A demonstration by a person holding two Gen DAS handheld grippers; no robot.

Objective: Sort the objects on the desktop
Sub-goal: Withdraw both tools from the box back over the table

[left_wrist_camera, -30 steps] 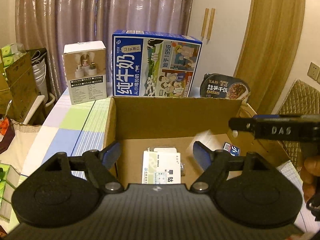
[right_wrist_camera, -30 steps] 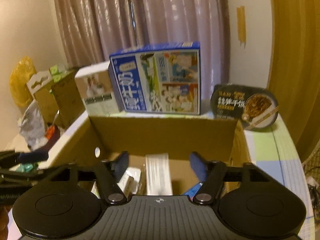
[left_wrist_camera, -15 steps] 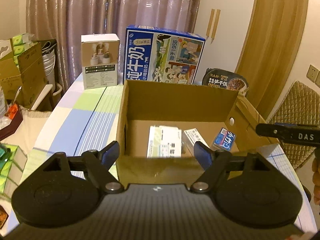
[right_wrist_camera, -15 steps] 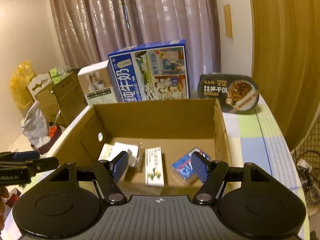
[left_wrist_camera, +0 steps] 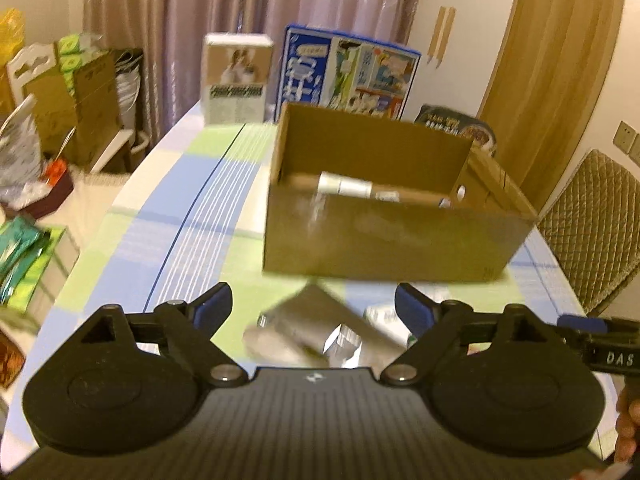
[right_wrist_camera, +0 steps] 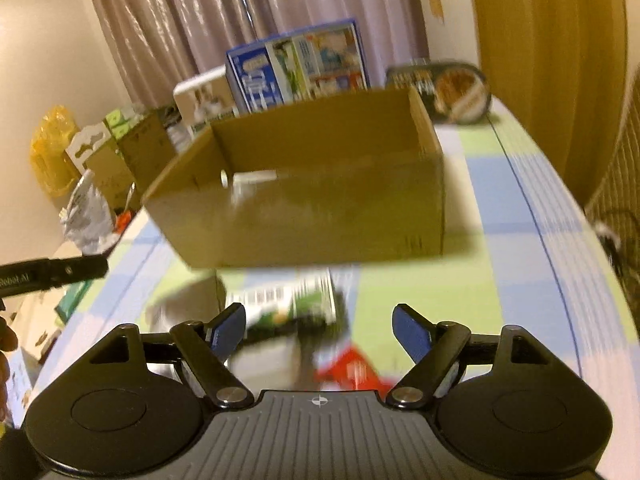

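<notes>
A: Status of the tongs?

B: Left gripper is spread wide, nothing held. Right gripper is likewise spread wide, nothing between the pads.

A: Landmark?

B: Cardboard box, open top, set on the checked tablecloth. Both grippers are held on its near side, above the table.

A: Contents?

B: A white carton is seen over the near wall, lying inside the box toward its left. The rest is blurred.

A: Loose items?

B: A blurred pile is seen just in front of the box: a grey packet below the left gripper; a green-and-white pack and a red item below the right. Details cannot be told.

A: Behind the box?

B: Blue milk carton, white product box to its left, noodle bowl to its right.
</notes>
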